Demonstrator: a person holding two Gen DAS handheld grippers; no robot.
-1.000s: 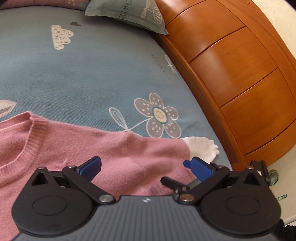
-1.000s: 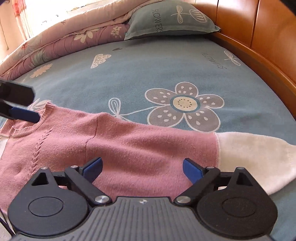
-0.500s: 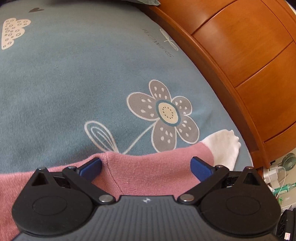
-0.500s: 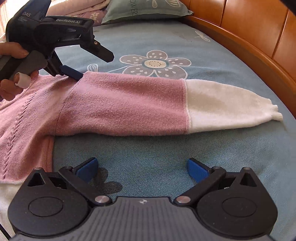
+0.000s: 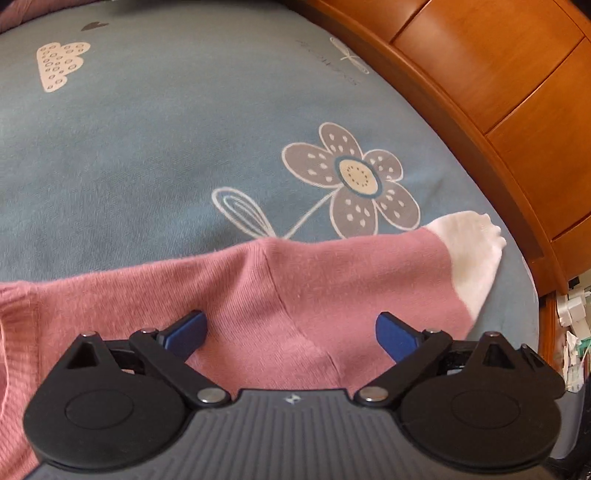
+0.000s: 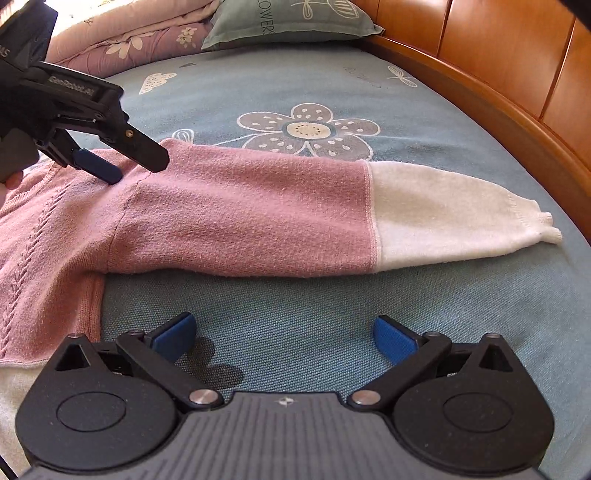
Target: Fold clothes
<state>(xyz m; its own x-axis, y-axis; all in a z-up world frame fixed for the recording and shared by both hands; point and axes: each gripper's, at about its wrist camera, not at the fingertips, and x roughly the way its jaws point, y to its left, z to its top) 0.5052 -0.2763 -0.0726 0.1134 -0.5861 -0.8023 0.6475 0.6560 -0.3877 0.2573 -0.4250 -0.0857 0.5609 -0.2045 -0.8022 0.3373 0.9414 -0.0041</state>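
- Item, sweater [image 6: 236, 218]: pink knit, spread flat on the blue printed bedsheet [image 6: 332, 332]. Its body lies toward 9 o'clock in the right wrist view; one sleeve runs straight out toward 3 o'clock, ending in a white cuff [image 6: 454, 214] near the wooden bed frame [image 6: 517, 110].
- Item, left gripper [image 5: 291, 328]: jaws spread wide, holding nothing. It sits low over the shoulder seam where sleeve meets body, at about 10 o'clock in the right wrist view. Whether the pads touch the knit cannot be told.
- Item, right gripper [image 6: 284, 332]: jaws spread wide, holding nothing, over bare sheet at 6 o'clock, just below the sleeve's lower edge.
- Change, last second: the right gripper has drawn back from above the sleeve to the open sheet beneath it; the left gripper has travelled from the neckline area to the shoulder seam, and over the last half second has backed slightly so more knit lies ahead of it.
- Reading: the sleeve appears smoothed and laid out; no fold made yet. Both tools look staged for a first fold, likely sleeve across body.
- Other: green pillow [image 6: 288, 18] at 12 o'clock.
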